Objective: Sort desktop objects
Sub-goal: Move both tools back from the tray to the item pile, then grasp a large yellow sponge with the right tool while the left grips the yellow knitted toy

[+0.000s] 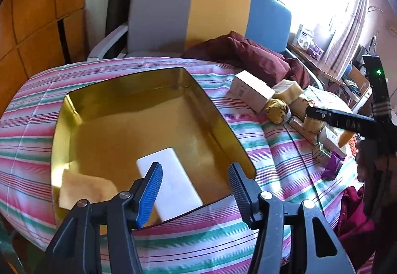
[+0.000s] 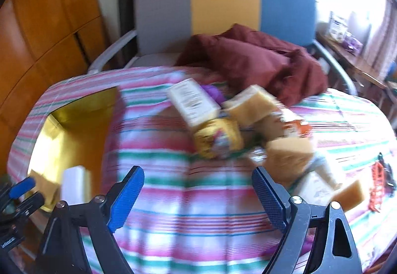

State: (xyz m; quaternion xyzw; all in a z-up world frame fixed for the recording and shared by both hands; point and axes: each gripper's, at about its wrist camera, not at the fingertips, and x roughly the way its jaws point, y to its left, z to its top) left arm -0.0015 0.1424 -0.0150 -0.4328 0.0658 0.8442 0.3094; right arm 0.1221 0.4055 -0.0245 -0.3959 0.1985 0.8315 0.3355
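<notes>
Left wrist view first: the left gripper (image 1: 194, 186) hangs over the near edge of the gold tin (image 1: 223, 122), its blue-padded fingers (image 1: 151, 189) spread wide with nothing between them. A white rectangular block (image 1: 171, 179) lies flat on the tin's floor just beyond and below the fingertips, closer to the left finger, whose pad overlaps its near corner in the picture; whether they touch cannot be told. A tan sponge (image 1: 84, 189) sits in the tin's near left corner, apart from the block. The tin rests on a striped cloth (image 1: 260, 145). Farther right on the cloth is a cluster: a white box (image 1: 250, 90), a yellow round item (image 1: 276, 110), a small green-printed box (image 1: 321, 153) and a purple piece (image 1: 332, 166). Beyond stands a grey, yellow and blue chair (image 1: 198, 13) with a maroon cloth (image 1: 248, 55).

Right wrist view, blurred, shows what the other misses: the right gripper (image 2: 198, 189), fingers (image 2: 127, 194) released and far apart over bare striped cloth (image 2: 188, 199), well short of the pile. That pile appears from the front: several tan sponges (image 2: 287, 154), a printed box (image 2: 192, 100), a yellow wrapped item (image 2: 218, 137). A red-orange object (image 2: 377, 184) lies at the far right. The gold tin (image 2: 72, 125) sits left, with the white block (image 2: 73, 184) at its near end.
</notes>
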